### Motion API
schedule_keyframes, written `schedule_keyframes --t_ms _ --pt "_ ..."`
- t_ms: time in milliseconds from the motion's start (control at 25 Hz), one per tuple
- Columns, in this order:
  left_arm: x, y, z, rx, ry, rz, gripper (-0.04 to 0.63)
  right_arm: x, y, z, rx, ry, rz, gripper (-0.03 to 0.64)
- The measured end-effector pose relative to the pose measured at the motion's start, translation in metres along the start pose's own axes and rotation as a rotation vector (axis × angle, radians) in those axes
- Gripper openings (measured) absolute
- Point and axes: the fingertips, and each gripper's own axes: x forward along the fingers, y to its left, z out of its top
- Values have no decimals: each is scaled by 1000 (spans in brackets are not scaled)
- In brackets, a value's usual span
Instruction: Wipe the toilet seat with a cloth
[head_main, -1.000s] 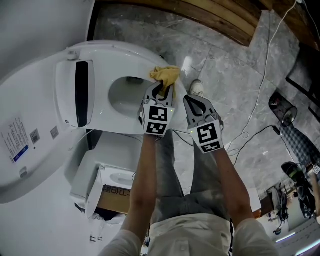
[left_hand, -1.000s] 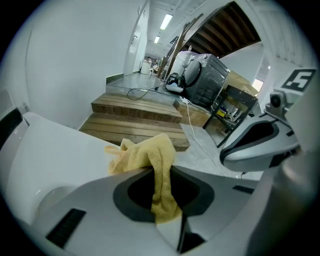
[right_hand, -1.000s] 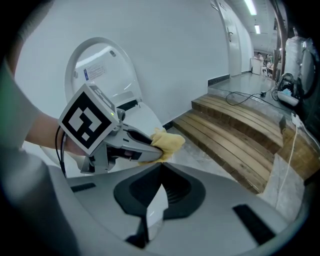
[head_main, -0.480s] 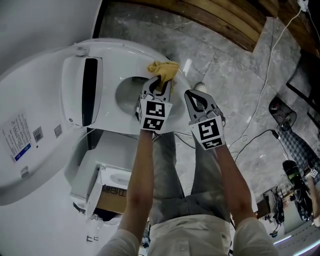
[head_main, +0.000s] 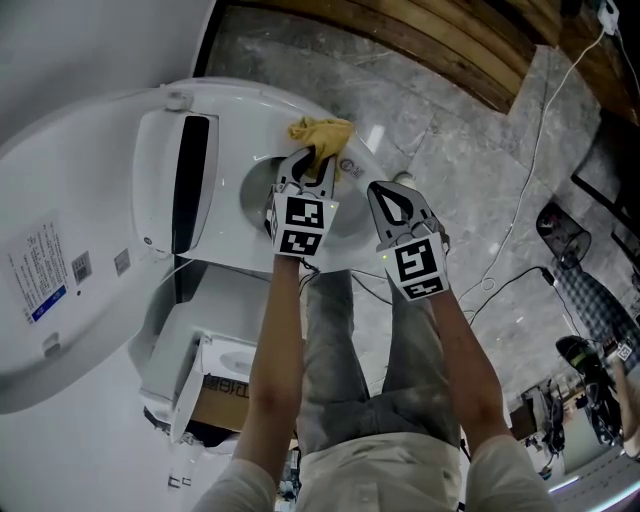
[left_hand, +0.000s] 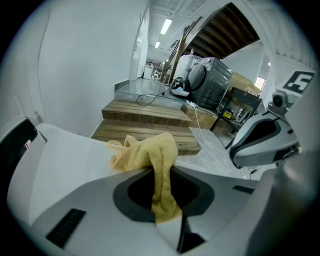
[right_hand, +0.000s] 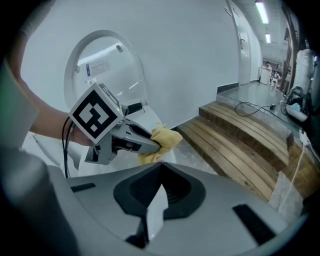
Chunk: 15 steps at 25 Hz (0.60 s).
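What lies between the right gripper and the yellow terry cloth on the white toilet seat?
Only bare white toilet seat, per the head view; the right gripper is shut, empty.

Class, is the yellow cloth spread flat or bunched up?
Bunched up: the cloth sits crumpled on the toilet seat, one end pinched in the left gripper.

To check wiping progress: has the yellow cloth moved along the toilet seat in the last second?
Yes. The cloth, held by the left hand-held gripper, slid along the toilet seat toward the black panel.

Grey marble floor (head_main: 470, 160), wooden steps (head_main: 430, 40), white wall (head_main: 80, 50)
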Motion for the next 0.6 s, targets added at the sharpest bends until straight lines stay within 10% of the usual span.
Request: schedule_keyframes --t_ms 600 --pt "-13 46 6 -4 -26 51 83 19 10 34 -42 -38 -1 8"
